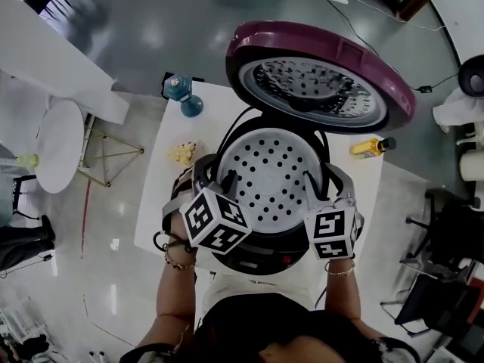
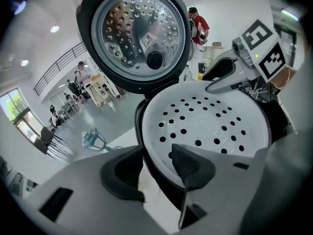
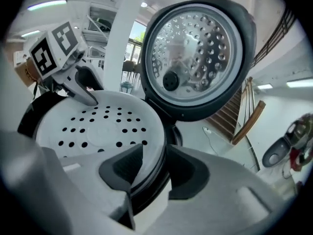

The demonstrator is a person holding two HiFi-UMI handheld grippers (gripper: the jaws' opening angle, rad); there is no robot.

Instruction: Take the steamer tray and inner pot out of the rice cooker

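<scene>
Head view: steamer tray (image 1: 276,169) rim between jaws of left tool (image 1: 219,178), right tool (image 1: 318,180)

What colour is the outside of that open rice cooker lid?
Deep magenta-purple. The rice cooker lid shows its outer shell best in the head view.

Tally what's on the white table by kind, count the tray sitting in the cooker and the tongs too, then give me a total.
Rice cooker: 1
Steamer tray: 1
Yellow bottle: 1
Teal object: 1
Pale yellow crumpled item: 1
Tongs: 2 (left tongs, right tongs)
Total: 7
</scene>
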